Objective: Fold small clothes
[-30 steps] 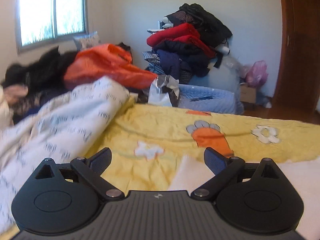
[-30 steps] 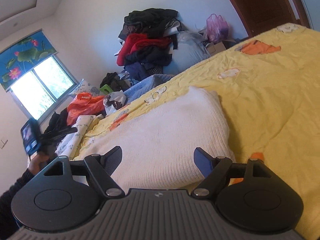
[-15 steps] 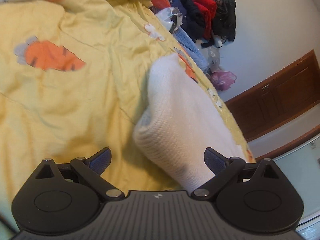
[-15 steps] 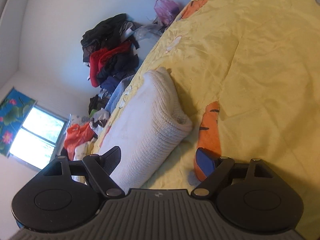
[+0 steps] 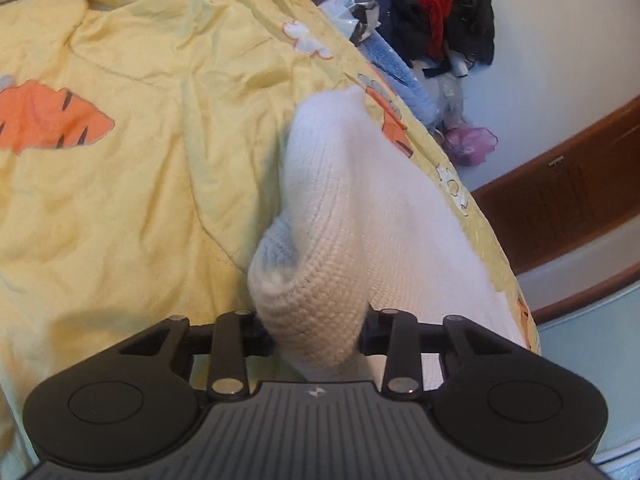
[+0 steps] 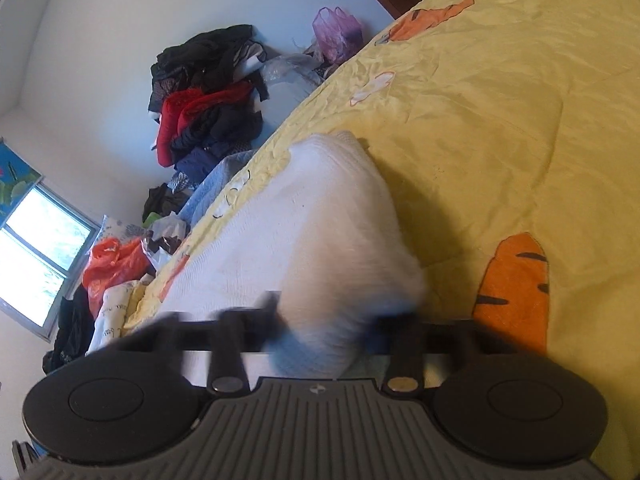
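Both of my grippers are closing on the same white knit garment [image 5: 360, 216], one at each near corner, and everything now depends on how its long axis runs away from me. From the left gripper [image 5: 318, 330] the folded knit stretches straight ahead and slightly to the right, across the yellow bedspread [image 5: 140, 160] toward the pile of clothes [image 5: 420, 12] at the wall. From the right gripper [image 6: 324, 330] it stretches ahead and slightly to the left, toward that same pile. So I judge that I hold the near short edge at both ends, with the far end lying free on the bed, well ahead of both grippers.

In the left wrist view the rounded, doubled corner of the knit bulges up between the jaws, which have come in against its sides; the cloth looks pinched, though the jaws are not yet fully closed. The right wrist view is smeared by motion, but I can see the white corner filling the gap between the fingers there too, with the jaws narrowing on it.

Neither hand is nearer: each has its own corner. The next fold, as I read it, would carry this near edge forward along the axis, over the far end.
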`<state>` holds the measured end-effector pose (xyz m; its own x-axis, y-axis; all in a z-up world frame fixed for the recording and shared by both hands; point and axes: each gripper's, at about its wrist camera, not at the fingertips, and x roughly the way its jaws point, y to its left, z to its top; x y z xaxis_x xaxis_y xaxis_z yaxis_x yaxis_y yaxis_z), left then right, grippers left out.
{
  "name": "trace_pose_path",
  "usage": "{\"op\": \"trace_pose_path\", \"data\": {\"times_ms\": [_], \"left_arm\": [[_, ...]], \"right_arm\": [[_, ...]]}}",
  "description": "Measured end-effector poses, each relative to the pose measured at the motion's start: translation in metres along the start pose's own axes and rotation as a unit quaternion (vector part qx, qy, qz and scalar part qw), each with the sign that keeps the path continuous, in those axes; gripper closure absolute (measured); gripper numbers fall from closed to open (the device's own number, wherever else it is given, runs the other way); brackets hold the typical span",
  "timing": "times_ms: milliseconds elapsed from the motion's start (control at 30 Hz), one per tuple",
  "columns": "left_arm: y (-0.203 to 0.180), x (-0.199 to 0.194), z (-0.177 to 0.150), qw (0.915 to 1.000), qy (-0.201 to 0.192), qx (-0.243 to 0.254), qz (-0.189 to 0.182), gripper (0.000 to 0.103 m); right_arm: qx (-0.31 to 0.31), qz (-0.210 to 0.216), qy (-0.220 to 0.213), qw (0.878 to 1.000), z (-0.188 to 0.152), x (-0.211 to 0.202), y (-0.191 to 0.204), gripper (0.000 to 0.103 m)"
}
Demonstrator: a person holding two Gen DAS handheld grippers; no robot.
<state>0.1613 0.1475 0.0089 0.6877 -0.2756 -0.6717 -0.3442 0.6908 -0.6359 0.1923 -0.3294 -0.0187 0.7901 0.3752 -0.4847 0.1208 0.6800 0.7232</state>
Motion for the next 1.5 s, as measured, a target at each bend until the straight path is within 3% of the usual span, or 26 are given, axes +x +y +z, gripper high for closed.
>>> {"op": "trace_pose_path", "data": {"times_ms": [267, 367, 500, 667, 733, 800, 833, 867, 900, 967, 1000, 1067, 1200, 1267, 1367, 1433, 1500], "left_arm": [[-0.027, -0.052, 0.004, 0.9969, -0.018, 0.075, -0.018, 0.077], [-0.024, -0.093, -0.016, 0.9931, -0.008, 0.111, -0.038, 0.077], [0.015, -0.147, -0.062, 0.9904, 0.028, 0.127, -0.046, 0.076], [0.066, -0.157, -0.117, 0.9869, 0.084, 0.137, -0.016, 0.072], [0.074, -0.154, -0.12, 0.9841, 0.085, 0.154, -0.023, 0.064], [0.073, -0.162, -0.109, 0.9811, 0.113, 0.156, -0.019, 0.053], [0.071, -0.172, -0.102, 0.9791, 0.113, 0.168, -0.022, 0.052], [0.069, -0.187, -0.098, 0.9765, 0.096, 0.191, -0.028, 0.052], [0.066, -0.205, -0.094, 0.9727, 0.072, 0.219, -0.03, 0.05], [0.061, -0.233, -0.082, 0.9663, 0.025, 0.255, -0.027, 0.034], [0.056, -0.245, -0.076, 0.9627, 0.002, 0.269, -0.028, 0.027], [0.045, -0.256, -0.062, 0.9577, -0.05, 0.283, -0.007, 0.019], [0.022, -0.219, -0.038, 0.9484, -0.088, 0.302, 0.038, 0.017], [0.011, -0.181, -0.025, 0.9501, -0.072, 0.299, 0.052, 0.017], [-0.007, -0.122, -0.018, 0.9432, -0.066, 0.319, 0.067, 0.017], [-0.019, -0.086, -0.017, 0.9369, -0.054, 0.334, 0.087, 0.017], [-0.025, -0.056, -0.015, 0.9376, -0.033, 0.333, 0.095, 0.017]], "right_arm": [[-0.005, 0.056, -0.016, 0.998, 0.012, -0.032, 0.022, 0.08], [-0.029, 0.089, -0.012, 0.996, 0.007, -0.069, 0.031, 0.08], [-0.024, 0.123, 0.024, 0.992, -0.024, -0.141, 0.011, 0.08], [-0.008, 0.074, 0.087, 0.993, -0.095, -0.204, -0.032, 0.079], [-0.026, 0.036, 0.105, 0.993, -0.113, -0.205, -0.04, 0.07], [0.009, 0.02, 0.109, 0.994, -0.111, -0.207, -0.049, 0.055], [0.019, 0.02, 0.107, 0.994, -0.104, -0.212, -0.05, 0.054], [0.018, 0.023, 0.101, 0.994, -0.096, -0.219, -0.049, 0.054], [0.01, 0.028, 0.098, 0.995, -0.088, -0.224, -0.047, 0.048], [-0.027, 0.027, 0.087, 0.996, -0.077, -0.234, -0.04, 0.04], [-0.052, 0.015, 0.076, 0.996, -0.071, -0.235, -0.035, 0.041], [-0.097, 0.009, 0.056, 0.994, -0.054, -0.233, -0.023, 0.04], [-0.157, 0.029, 0.044, 0.986, -0.02, -0.204, 0.001, 0.023], [-0.19, 0.014, 0.041, 0.981, -0.005, -0.174, 0.015, 0.023], [-0.222, 0.014, 0.059, 0.973, 0.014, -0.119, 0.032, 0.023], [-0.249, -0.005, 0.097, 0.964, 0.017, -0.08, 0.044, 0.024], [-0.284, -0.037, 0.129, 0.949, 0.011, -0.048, 0.051, 0.028]]}}
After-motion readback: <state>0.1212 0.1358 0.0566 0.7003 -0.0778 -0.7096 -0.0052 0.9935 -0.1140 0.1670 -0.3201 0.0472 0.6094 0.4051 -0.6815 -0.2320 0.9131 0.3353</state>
